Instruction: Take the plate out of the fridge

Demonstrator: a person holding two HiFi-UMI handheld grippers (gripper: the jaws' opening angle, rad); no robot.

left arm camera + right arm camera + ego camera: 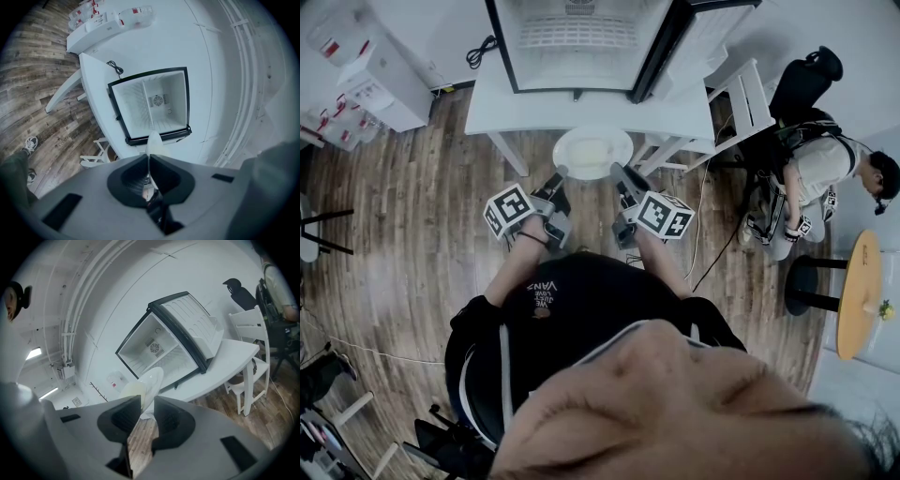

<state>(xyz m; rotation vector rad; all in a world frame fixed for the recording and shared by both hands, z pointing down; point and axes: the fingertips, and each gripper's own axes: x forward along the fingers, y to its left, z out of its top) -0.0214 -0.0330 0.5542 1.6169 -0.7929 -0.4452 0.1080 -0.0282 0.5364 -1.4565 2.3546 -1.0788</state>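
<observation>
Bright, even light — fridge [581, 37] interior glares white; fisheye bending, dark corners in gripper views

Head view steeply down; gripper views forward, near; all share fridge [581, 42].

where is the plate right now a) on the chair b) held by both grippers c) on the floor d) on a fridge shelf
B: the left gripper and right gripper each clamp an edge of the plate, outside the open fridge.
</observation>
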